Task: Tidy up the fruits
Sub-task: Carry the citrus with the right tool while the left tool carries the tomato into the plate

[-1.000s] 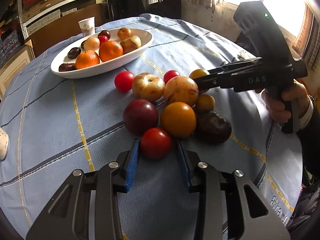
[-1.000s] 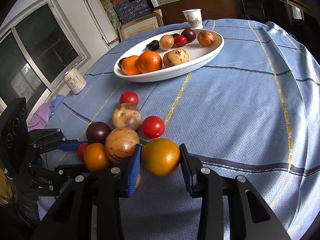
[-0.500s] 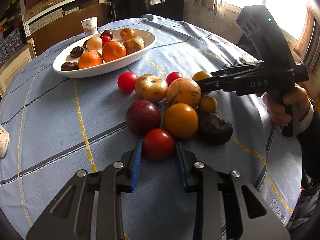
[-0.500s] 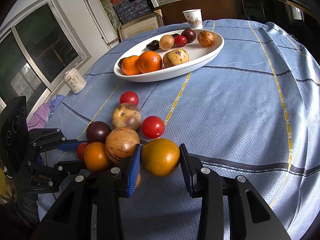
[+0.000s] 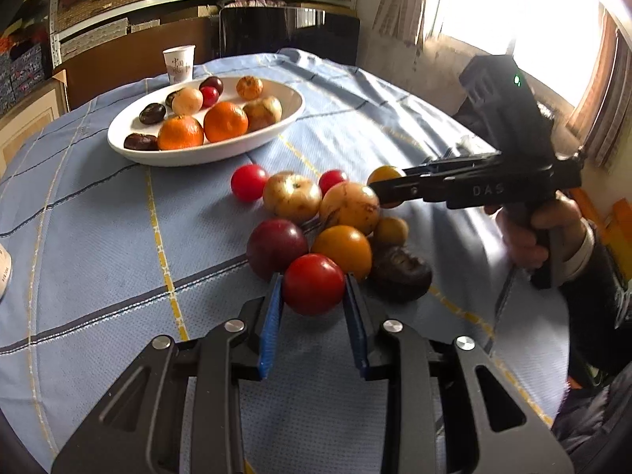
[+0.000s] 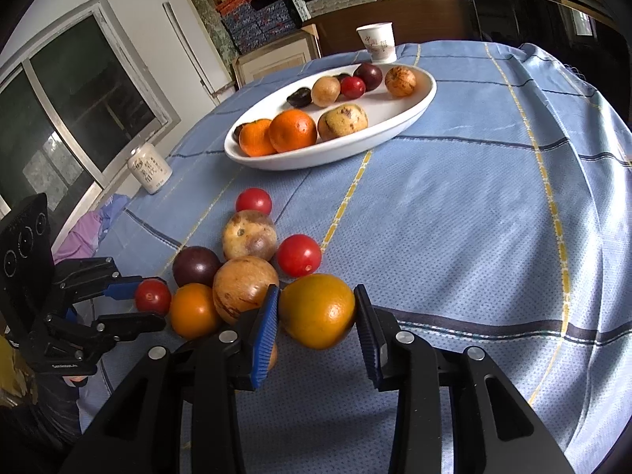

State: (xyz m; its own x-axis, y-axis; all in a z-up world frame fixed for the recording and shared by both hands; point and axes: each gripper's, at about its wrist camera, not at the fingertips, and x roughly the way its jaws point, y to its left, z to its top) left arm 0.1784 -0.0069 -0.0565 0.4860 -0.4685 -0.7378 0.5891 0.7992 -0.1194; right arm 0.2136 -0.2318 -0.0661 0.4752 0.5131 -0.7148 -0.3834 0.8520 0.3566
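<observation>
Blue checked tablecloth (image 5: pixel 98 245): my left gripper (image 5: pixel 314 308) clamps a red tomato (image 5: pixel 313 283), my right gripper (image 6: pixel 316 312) an orange (image 6: pixel 317 310), both bound, I judge, for the white dish (image 5: pixel 276 134) at eleven o'clock.

Red tomato (image 5: pixel 313 283), yellow-striped blue tablecloth (image 5: pixel 98 237), white dish (image 5: pixel 205 154)

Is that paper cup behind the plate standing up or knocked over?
Standing up. The paper cup sits upright on the tablecloth, open mouth on top, just behind the plate.
</observation>
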